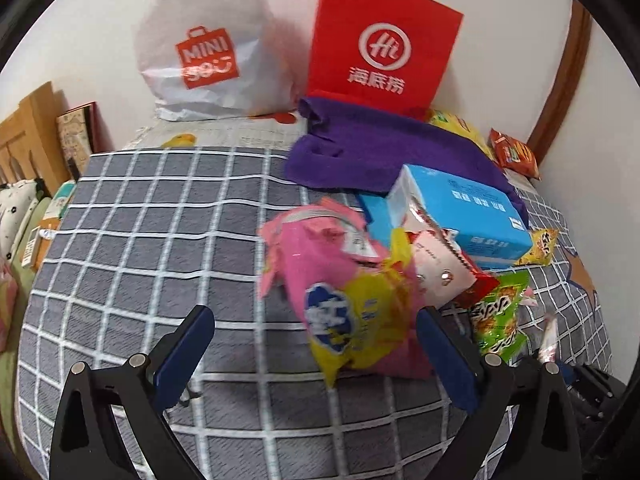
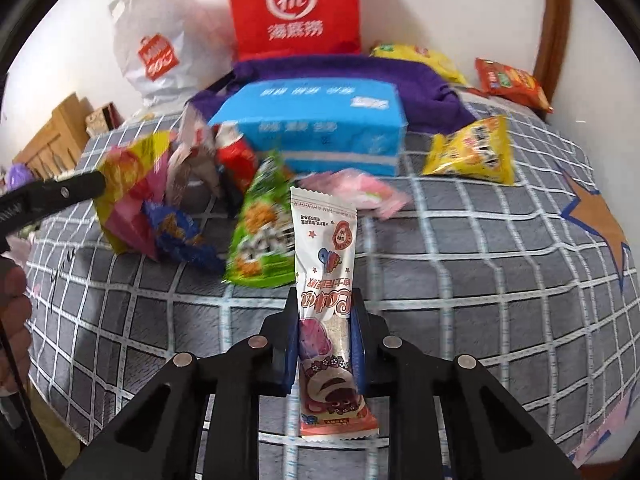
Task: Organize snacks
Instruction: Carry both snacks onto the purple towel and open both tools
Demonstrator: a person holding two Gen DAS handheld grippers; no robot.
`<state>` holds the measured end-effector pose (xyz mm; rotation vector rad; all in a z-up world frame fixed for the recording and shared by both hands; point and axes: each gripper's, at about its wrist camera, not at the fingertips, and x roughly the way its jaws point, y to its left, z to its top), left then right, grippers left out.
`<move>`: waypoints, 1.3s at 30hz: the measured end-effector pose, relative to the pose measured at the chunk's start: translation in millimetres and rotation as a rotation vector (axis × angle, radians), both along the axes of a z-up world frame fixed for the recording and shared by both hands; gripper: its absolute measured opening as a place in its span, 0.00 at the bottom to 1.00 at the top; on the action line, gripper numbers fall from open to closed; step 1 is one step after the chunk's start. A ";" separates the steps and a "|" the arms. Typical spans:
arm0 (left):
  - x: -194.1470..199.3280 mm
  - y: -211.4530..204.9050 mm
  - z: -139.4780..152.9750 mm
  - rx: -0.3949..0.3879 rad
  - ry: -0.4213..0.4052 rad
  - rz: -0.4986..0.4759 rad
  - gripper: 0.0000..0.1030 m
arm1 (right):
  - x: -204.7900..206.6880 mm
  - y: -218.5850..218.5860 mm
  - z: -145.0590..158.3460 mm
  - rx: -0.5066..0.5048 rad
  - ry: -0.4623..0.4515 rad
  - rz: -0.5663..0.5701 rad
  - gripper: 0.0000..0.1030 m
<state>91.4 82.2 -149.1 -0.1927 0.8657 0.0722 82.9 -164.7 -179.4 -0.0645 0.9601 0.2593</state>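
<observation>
My right gripper [image 2: 325, 300] is shut on a long white and pink snack bar packet [image 2: 324, 248], which stands upright between the pads over the grey checked bedspread [image 2: 460, 300]. My left gripper [image 1: 314, 314] is open. A pink and yellow snack bag [image 1: 348, 300] lies just ahead of it, between the two fingers and close to the right one. In the right wrist view that same bag [image 2: 132, 200] lies at the left. A green snack bag [image 2: 264, 240] lies beside it, and a red and white packet [image 1: 440, 276] leans behind it.
A blue tissue pack [image 2: 320, 128] lies on a purple cloth [image 1: 380, 148]. A red bag [image 1: 384, 40] and a white plastic bag [image 1: 208, 48] stand against the wall. Yellow [image 2: 472, 152], orange [image 2: 512, 82] and small pink [image 2: 360, 192] packets lie at the right.
</observation>
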 end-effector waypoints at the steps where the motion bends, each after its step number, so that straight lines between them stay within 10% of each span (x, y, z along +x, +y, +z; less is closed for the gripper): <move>1: 2.4 -2.6 -1.3 0.002 0.004 -0.004 0.98 | 0.4 -5.8 2.6 0.006 -0.007 -0.011 0.21; 9: 21.1 -25.0 -8.6 0.020 0.027 -0.047 0.88 | 22.2 -54.1 14.0 0.003 -0.030 -0.132 0.21; 15: 20.0 -18.2 -5.0 -0.008 0.026 -0.064 0.50 | 38.1 -65.0 -1.5 0.048 0.016 -0.150 0.21; 39: 20.6 -9.6 69.2 -0.045 -0.033 -0.118 0.46 | 60.5 -32.8 69.0 0.034 -0.084 -0.064 0.21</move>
